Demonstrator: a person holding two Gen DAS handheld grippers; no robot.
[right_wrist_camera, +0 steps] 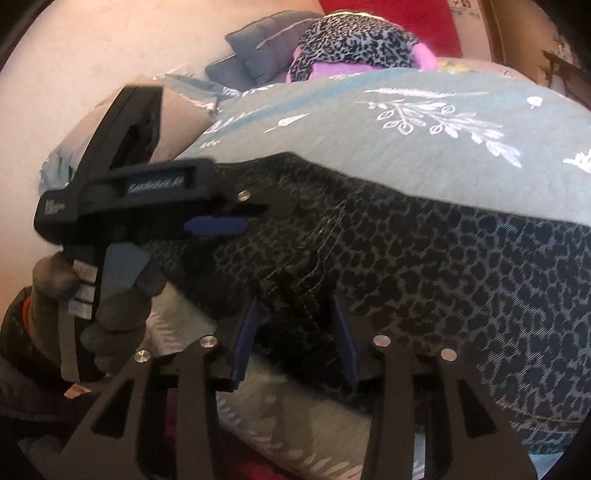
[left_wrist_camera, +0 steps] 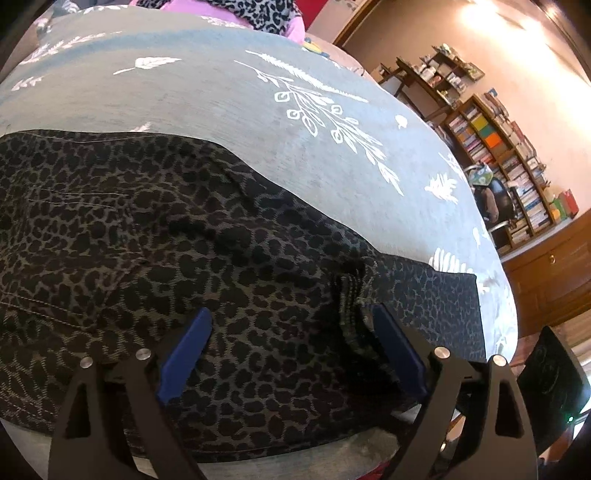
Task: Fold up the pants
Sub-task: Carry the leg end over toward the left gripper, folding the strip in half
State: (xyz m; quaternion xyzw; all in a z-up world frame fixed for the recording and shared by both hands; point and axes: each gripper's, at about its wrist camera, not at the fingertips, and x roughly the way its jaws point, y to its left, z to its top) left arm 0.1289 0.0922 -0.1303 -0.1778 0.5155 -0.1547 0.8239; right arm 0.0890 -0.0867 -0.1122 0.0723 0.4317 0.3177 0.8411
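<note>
From my left wrist camera: my left claw [left_wrist_camera: 291, 328] hangs spread wide over the leopard-print pants [left_wrist_camera: 184, 258], its blue pads [left_wrist_camera: 192, 339] standing well apart with flat fabric between them and nothing pinched. The pants lie along the near edge of the bed, on a grey-blue bedspread [left_wrist_camera: 229, 110] printed with white leaves. A bunched fold of the cloth rises just beside the right-hand pad. At the bed's far edge sits a heap of pink and leopard-print clothing [left_wrist_camera: 236, 14]. Beyond the bed's right edge, bookshelves [left_wrist_camera: 498, 147] line the wall above a wooden cabinet [left_wrist_camera: 554, 266].

From my right wrist camera: my right claw [right_wrist_camera: 295, 317] stands partly spread at the near edge of the bed, a dark fold of the pants [right_wrist_camera: 406, 277] between its pads [right_wrist_camera: 245, 336]; whether the pads touch the cloth, I cannot tell. The pants stretch from here toward the bed's right edge over the bedspread [right_wrist_camera: 424, 147]. To the left, my gloved left hand [right_wrist_camera: 110, 295] grips the handle of the left claw [right_wrist_camera: 221, 221], which points out over the pants. At the far edge lie grey-blue pillows [right_wrist_camera: 255, 55] and the clothing heap [right_wrist_camera: 354, 44].
</note>
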